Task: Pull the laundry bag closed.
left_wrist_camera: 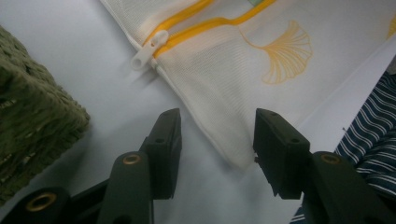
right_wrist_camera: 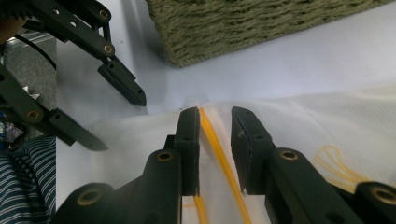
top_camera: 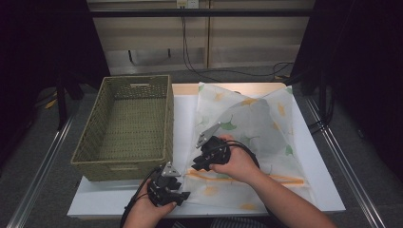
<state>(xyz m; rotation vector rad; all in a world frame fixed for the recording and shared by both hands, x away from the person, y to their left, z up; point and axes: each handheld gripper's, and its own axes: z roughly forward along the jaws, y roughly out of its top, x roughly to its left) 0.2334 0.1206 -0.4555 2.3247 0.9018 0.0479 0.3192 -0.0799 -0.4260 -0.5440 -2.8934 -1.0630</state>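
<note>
Right gripper (right_wrist_camera: 215, 140) jaws apart astride the mesh laundry bag's (top_camera: 256, 123) yellow zipper (right_wrist_camera: 219, 154); left gripper (left_wrist_camera: 215, 140) jaws apart over the bag's corner, beside the wicker basket (top_camera: 128, 128).

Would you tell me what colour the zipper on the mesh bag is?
The zipper is yellow-orange with a white pull tab, clearest in the left gripper view.

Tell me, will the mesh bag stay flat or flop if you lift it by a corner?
The mesh bag would probably flop: it is thin netting that already lies folded and creased on the table. It looks light for its size, being see-through. It may slide easily if pushed, since the table looks smooth.
</note>
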